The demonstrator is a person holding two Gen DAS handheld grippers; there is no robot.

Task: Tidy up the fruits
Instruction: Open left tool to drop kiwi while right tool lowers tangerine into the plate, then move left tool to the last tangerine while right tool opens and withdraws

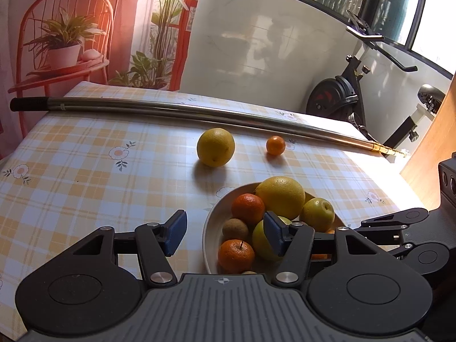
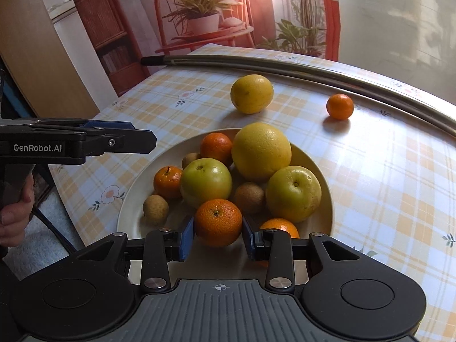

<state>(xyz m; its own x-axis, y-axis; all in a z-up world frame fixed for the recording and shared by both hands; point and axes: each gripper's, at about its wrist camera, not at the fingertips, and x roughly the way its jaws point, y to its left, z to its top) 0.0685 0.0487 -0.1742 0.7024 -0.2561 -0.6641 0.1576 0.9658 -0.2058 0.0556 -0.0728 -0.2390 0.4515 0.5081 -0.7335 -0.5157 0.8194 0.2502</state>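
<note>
Two fruits, a yellow citrus [image 2: 252, 93] and a small mandarin [image 2: 339, 106], lay on the bench [image 2: 399, 176]; my right tool [image 2: 218, 238] gripped a mandarin [image 2: 218, 222] over the bowl [image 2: 131, 208], my left tool [image 1: 225, 232] gaped empty.

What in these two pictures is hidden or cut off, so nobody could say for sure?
- Right wrist view: the orange behind the right gripper is mostly hidden by the right finger.
- Right wrist view: whether the held mandarin rests on the bowl or is lifted; its underside is hidden.
- Left wrist view: the near side of the bowl and the fruit there are hidden by the left gripper.
- Left wrist view: the exercise bike is partly cut off by a wooden panel.
</note>
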